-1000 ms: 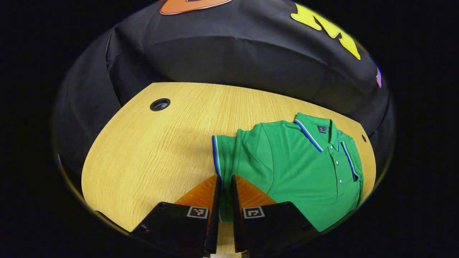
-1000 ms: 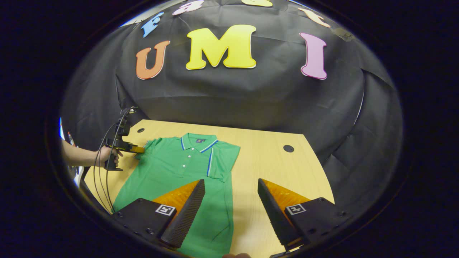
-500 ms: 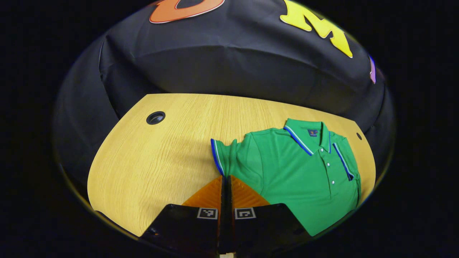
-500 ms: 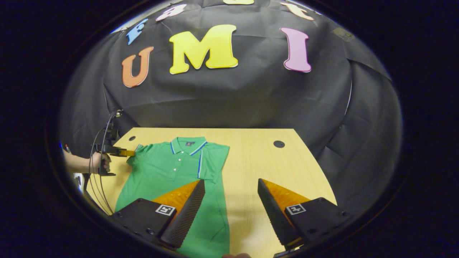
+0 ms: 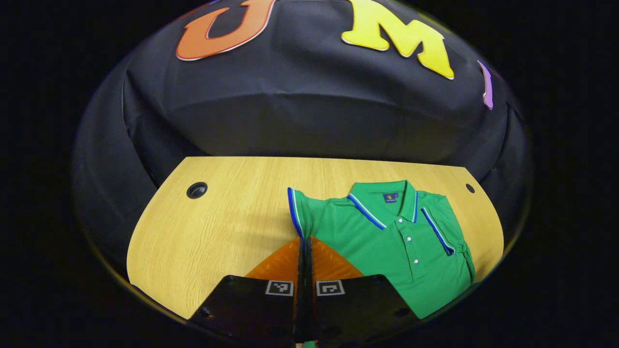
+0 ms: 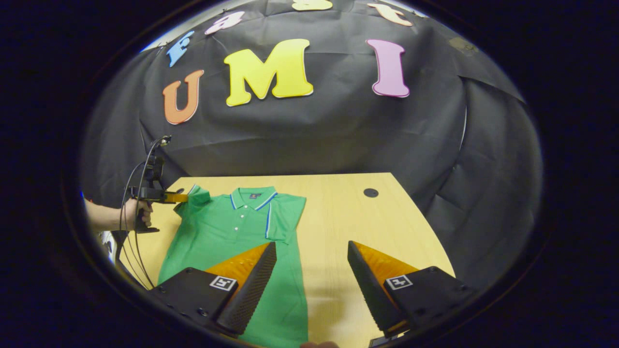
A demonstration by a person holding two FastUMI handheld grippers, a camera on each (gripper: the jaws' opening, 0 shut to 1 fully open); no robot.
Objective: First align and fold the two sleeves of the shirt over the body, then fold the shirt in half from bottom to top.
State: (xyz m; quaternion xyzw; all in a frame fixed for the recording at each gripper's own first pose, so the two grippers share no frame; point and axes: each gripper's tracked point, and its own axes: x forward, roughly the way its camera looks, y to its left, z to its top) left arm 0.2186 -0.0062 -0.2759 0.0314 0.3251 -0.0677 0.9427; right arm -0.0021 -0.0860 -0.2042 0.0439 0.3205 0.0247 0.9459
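The shirt hem is cut off; the collar label seems unreadably small.

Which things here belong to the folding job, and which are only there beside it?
Part of the job:
- green polo shirt
- its left sleeve, pinched in the left gripper
- its right sleeve, already folded over the body
- right gripper, open above the table

Only there:
- wooden table
- cable holes in the table
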